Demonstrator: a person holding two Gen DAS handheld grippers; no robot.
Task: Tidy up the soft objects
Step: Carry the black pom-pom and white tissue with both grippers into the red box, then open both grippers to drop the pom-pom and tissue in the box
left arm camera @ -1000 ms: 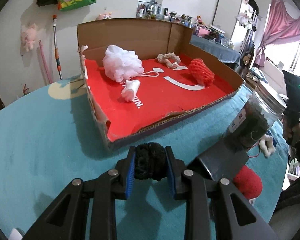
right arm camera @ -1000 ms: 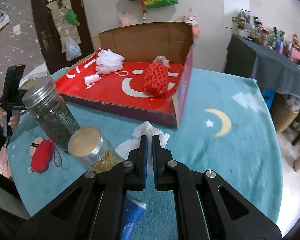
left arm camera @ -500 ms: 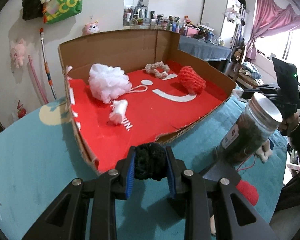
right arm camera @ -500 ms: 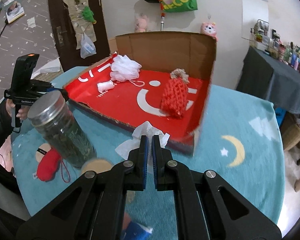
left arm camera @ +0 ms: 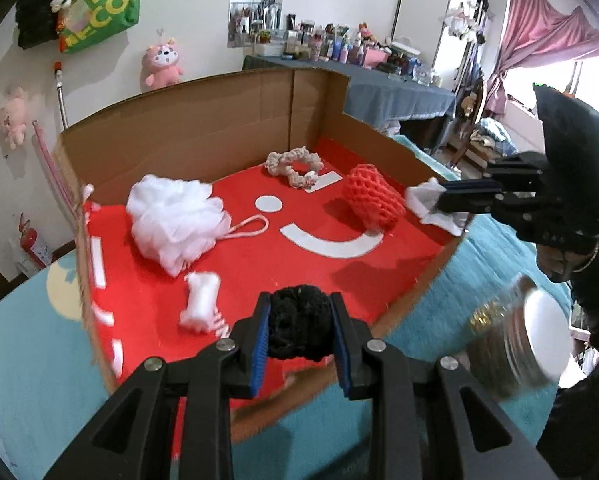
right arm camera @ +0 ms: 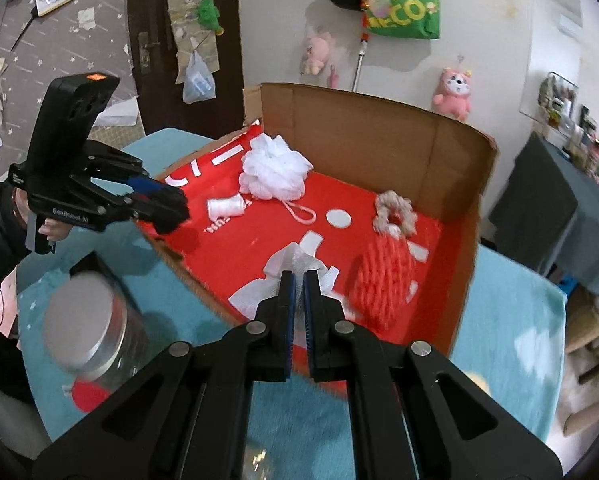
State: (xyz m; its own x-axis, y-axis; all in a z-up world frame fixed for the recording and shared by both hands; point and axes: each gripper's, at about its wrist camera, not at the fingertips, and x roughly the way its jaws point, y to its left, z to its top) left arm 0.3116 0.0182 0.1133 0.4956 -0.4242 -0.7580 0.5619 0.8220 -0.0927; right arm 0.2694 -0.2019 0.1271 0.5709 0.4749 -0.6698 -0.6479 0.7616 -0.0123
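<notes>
Left gripper (left arm camera: 300, 330) fingers pinching black puff (left arm camera: 299, 327), its rear hidden, right gripper (right arm camera: 298, 293) fingers pinching white mesh cloth (right arm camera: 295, 270), blurred jar (right arm camera: 93, 330) left of them

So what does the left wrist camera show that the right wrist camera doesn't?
Only the left wrist view shows the pink curtain and bright window. Only the right wrist view shows the dark door and a red soft object by the jar. Both share the cardboard box, white bath puff, red mesh sponge, scrunchie, the left gripper clamping a black pom, and the right gripper pinching a white cloth.
</notes>
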